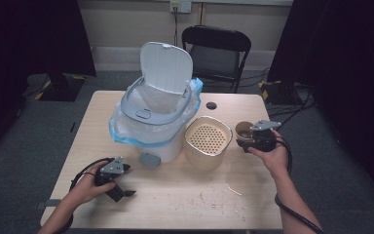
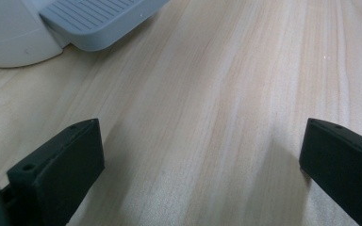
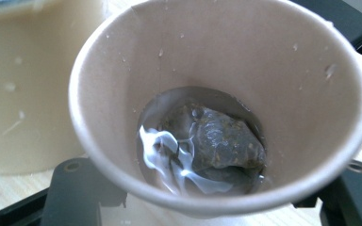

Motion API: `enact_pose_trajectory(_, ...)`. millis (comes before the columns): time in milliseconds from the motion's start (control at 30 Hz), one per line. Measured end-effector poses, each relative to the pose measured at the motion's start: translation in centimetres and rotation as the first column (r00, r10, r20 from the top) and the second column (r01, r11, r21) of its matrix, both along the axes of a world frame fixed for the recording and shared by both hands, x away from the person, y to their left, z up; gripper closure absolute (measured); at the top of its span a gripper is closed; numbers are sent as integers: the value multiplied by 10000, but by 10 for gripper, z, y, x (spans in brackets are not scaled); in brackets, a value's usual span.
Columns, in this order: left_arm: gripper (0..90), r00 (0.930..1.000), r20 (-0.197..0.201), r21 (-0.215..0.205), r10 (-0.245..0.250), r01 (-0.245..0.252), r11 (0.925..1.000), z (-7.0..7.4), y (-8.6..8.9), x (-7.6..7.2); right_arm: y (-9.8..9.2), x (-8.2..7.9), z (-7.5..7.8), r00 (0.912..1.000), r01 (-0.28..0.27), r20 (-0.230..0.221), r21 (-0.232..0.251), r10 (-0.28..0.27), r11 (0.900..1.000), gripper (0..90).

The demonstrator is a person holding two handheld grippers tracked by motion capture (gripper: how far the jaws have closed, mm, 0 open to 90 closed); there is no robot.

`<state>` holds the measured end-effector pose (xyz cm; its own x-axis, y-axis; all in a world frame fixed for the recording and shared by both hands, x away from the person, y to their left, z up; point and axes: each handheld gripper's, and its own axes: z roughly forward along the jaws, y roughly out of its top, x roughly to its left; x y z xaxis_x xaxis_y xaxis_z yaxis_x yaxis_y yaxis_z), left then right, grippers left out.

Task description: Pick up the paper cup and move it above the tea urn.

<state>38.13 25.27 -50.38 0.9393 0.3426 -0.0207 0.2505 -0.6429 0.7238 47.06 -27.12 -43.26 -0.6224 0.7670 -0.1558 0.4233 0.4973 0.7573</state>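
From the high view, we judge the step as carrying the brown paper cup (image 1: pixel 244 131), clamped in our right tongs (image 1: pixel 247 142), toward the white lidded bin (image 1: pixel 152 127) or the beige perforated strainer pot (image 1: pixel 207 142) left of them; next comes tipping. Left tongs (image 1: pixel 121 193) rest on the pale wooden worktop (image 1: pixel 199 200); a black folding chair (image 1: pixel 216 51) stands beyond.

Left gripper view: jaws wide apart, holding nothing, the grey pedal (image 2: pixel 94 21) ahead.

Right gripper view: the cup sits between the jaws, with a wet teabag (image 3: pixel 217 141) inside.
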Motion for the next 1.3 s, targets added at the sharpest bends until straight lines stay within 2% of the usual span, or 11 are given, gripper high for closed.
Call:
enact_pose_trajectory(367,0,10000,6,9,-2,2,10000,0,0,0,6,11,7,10000,-31,72,-21,32,10000,323)
enact_pose_trajectory(567,0,10000,5,7,-7,7,10000,0,0,0,3,19,11,9994,-300,153,-123,302,9995,325)
enact_pose_trajectory(667,0,10000,2,2,0,0,10000,0,0,0,-1,24,13,9996,-258,149,307,253,9992,326)
enact_pose_trajectory(733,0,10000,11,12,-9,9,10000,0,0,0,-1,25,14,9995,-295,159,332,290,9990,326)
enact_pose_trajectory(867,0,10000,-1,1,2,-2,10000,0,0,0,1,29,15,9995,-298,84,215,296,9993,326)
enact_pose_trajectory(1167,0,10000,7,11,-4,4,10000,0,0,0,10,36,24,9986,-452,259,37,451,9990,327)
enact_pose_trajectory(1300,0,10000,0,-2,2,-2,10000,0,0,0,14,38,29,9976,-504,462,-202,512,9985,327)
